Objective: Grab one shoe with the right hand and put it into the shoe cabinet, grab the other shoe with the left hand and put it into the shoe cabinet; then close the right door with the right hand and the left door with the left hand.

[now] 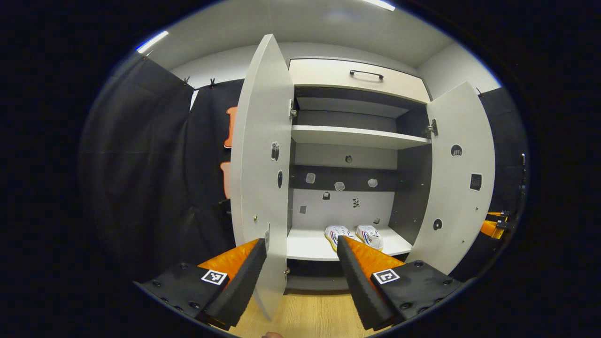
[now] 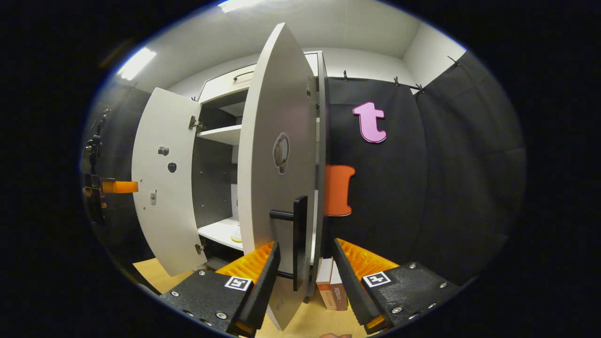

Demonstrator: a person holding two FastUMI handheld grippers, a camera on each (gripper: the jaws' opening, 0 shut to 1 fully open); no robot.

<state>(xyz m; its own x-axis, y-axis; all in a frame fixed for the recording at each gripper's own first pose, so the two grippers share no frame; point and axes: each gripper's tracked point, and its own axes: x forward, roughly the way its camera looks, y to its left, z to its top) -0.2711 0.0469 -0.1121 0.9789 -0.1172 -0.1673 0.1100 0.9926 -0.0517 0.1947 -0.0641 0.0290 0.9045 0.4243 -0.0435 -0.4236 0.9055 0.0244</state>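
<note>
Your left gripper (image 1: 300, 263) hangs at 6 o'clock in the left gripper view, jaws spread wide with nothing between the pads; the outer edge of the left door (image 1: 260, 164) stands in the gap, touched by neither finger. Both shoes (image 1: 354, 234) already sit side by side on the bottom shelf of the shoe cabinet (image 1: 357, 136), just past 6 o'clock, so only the doors seem left to do. The right door (image 1: 458, 173) stands open at 3 o'clock.

In the right gripper view, your right gripper (image 2: 303, 272) is level and pointing straight at the right door's edge, jaws wide open and straddling the black bar handle (image 2: 298, 244) at 6 o'clock without visibly pressing on it.

Judge each door as a stiff, light panel that swings freely on its hinges; its painted face is likely slick, so take the bar handle or push flat near the free edge. Go gently, since a hard shove could slam it.
</note>
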